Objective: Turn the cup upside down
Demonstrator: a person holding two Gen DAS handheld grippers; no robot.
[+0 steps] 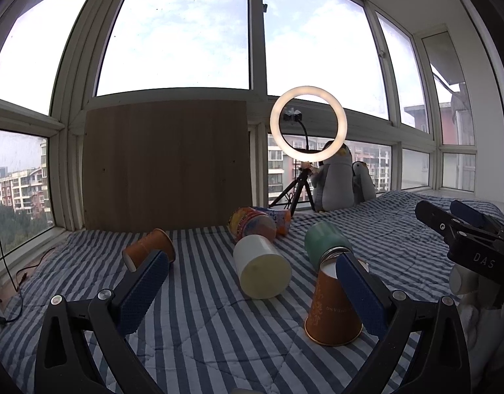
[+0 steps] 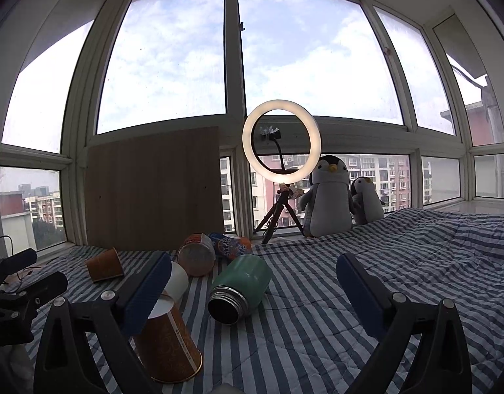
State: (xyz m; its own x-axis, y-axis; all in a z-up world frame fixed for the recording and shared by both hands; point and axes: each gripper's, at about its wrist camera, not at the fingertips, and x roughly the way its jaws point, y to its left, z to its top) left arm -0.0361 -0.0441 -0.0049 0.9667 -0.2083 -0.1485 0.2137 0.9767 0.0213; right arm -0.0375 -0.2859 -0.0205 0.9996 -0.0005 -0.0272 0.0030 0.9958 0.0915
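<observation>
An orange paper cup (image 1: 330, 312) stands upside down on the striped bedcover, rim down, white base up; it also shows in the right wrist view (image 2: 168, 344). My left gripper (image 1: 252, 274) is open, and its right finger (image 1: 358, 292) is right beside the cup. My right gripper (image 2: 253, 275) is open, with its left finger (image 2: 146, 292) in front of the cup's base. A second orange paper cup (image 1: 150, 249) lies on its side at the left. A white cup (image 1: 261, 269) lies on its side between my left fingers.
A green metal bottle (image 2: 240, 284) lies on its side with its mouth toward me. Two printed noodle cups (image 1: 255, 223) lie behind. A wooden board (image 1: 166, 167), a ring light on a tripod (image 1: 307, 124) and two plush penguins (image 2: 330, 193) stand by the window.
</observation>
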